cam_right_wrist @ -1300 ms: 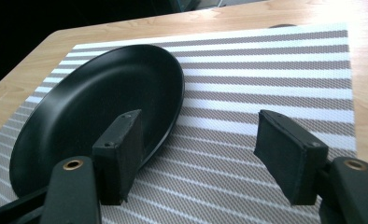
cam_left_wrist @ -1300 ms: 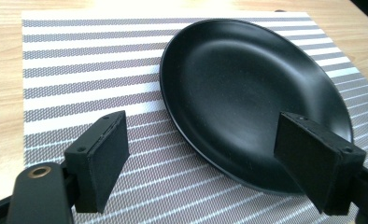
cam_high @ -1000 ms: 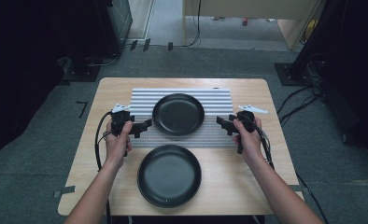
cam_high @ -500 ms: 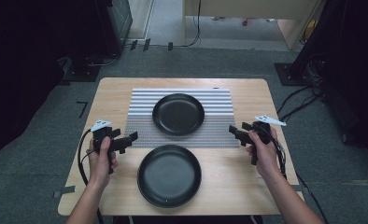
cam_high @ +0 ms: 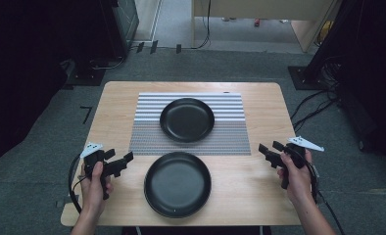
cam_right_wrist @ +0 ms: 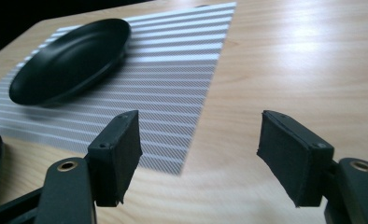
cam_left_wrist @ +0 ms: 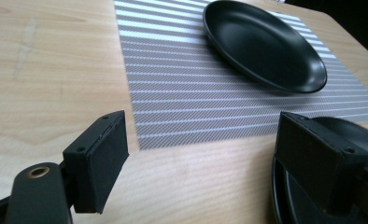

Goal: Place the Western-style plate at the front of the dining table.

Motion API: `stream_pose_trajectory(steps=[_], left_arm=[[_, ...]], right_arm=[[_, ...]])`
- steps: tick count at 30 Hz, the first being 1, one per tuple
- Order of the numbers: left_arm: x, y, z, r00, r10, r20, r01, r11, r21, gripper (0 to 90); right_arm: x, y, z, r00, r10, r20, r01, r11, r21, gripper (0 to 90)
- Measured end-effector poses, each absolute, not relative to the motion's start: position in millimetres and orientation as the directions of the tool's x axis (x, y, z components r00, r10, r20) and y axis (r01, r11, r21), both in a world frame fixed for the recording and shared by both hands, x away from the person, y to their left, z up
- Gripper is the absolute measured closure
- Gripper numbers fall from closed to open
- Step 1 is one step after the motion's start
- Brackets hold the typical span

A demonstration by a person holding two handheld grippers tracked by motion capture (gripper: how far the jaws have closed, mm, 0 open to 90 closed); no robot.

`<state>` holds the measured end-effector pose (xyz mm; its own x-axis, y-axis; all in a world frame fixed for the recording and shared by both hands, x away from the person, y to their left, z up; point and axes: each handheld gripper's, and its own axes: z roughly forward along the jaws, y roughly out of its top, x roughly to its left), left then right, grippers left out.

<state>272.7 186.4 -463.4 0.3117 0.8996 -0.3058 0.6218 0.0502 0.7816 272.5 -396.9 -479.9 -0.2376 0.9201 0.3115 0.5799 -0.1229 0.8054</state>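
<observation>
A black plate (cam_high: 187,119) (cam_left_wrist: 266,42) (cam_right_wrist: 70,60) rests on the striped grey placemat (cam_high: 230,137) (cam_left_wrist: 182,93) (cam_right_wrist: 173,70). A second black plate (cam_high: 177,183) lies on bare wood nearer the front edge. My left gripper (cam_high: 120,157) (cam_left_wrist: 203,144) is held to the left of this near plate, open and empty, with its right jaw over the plate's rim (cam_left_wrist: 280,196). My right gripper (cam_high: 269,148) (cam_right_wrist: 203,140) hovers open to the right of the near plate, by the mat's right front corner, with only table between its pads (cam_right_wrist: 289,154).
The wooden table (cam_high: 117,107) has bare wood on both sides of the mat. Cables trail from each gripper over the table's front corners. Grey carpet, dark equipment and floor cables (cam_high: 323,98) surround the table.
Both hands have drawn back from beside the far plate toward the front edge and spread outward. The two plates have not moved.
</observation>
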Motion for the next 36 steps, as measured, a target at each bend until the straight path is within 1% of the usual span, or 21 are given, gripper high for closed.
stream_pose_trajectory(steps=[1, 3, 4, 9, 13, 16, 19, 22, 25, 31, 34, 36], left_arm=[[271, 188, -465, 0.307, 0.905, -0.293, 0.619, 0.044, 0.784, 17.2], [267, 193, -468, 0.297, 0.91, -0.289, 0.619, 0.047, 0.784, 17.2], [263, 198, -473, 0.281, 0.919, -0.277, 0.615, 0.049, 0.787, 17.2], [254, 210, -480, 0.237, 0.933, -0.269, 0.616, 0.07, 0.784, 17.2], [247, 220, -486, 0.202, 0.951, -0.236, 0.608, 0.068, 0.791, 17.2], [244, 224, -493, 0.181, 0.97, -0.16, 0.616, 0.015, 0.788, 17.2], [243, 228, -501, 0.157, 0.98, -0.121, 0.636, -0.006, 0.772, 17.1], [243, 230, -507, 0.143, 0.986, -0.083, 0.648, -0.03, 0.761, 17.1], [242, 229, -511, 0.14, 0.988, -0.06, 0.658, -0.048, 0.751, 17.1], [242, 225, -518, 0.143, 0.99, 0.001, 0.67, -0.098, 0.736, 16.5], [243, 224, -518, 0.148, 0.989, 0.0, 0.668, -0.1, 0.737, 15.8], [243, 224, -518, 0.147, 0.989, 0.0, 0.668, -0.1, 0.737, 15.8]], right_arm=[[264, -403, -483, -0.231, 0.929, 0.289, 0.576, -0.109, 0.81, 29.6], [261, -405, -484, -0.227, 0.931, 0.286, 0.576, -0.108, 0.81, 29.5], [251, -411, -488, -0.221, 0.937, 0.272, 0.577, -0.099, 0.811, 29.4], [235, -422, -497, -0.211, 0.943, 0.259, 0.579, -0.093, 0.81, 28.8], [223, -428, -504, -0.208, 0.945, 0.252, 0.581, -0.088, 0.809, 28.4], [214, -434, -509, -0.197, 0.949, 0.246, 0.588, -0.086, 0.804, 28.1], [207, -442, -515, -0.176, 0.95, 0.256, 0.608, -0.1, 0.787, 27.8], [206, -444, -518, -0.168, 0.953, 0.251, 0.618, -0.097, 0.78, 27.7], [204, -443, -523, -0.157, 0.965, 0.211, 0.637, -0.064, 0.768, 27.3], [203, -434, -524, -0.167, 0.975, 0.145, 0.655, 0.0, 0.756, 25.7], [203, -430, -524, -0.167, 0.981, 0.095, 0.657, 0.039, 0.753, 24.8], [203, -429, -524, -0.168, 0.982, 0.088, 0.658, 0.045, 0.752, 24.2]])
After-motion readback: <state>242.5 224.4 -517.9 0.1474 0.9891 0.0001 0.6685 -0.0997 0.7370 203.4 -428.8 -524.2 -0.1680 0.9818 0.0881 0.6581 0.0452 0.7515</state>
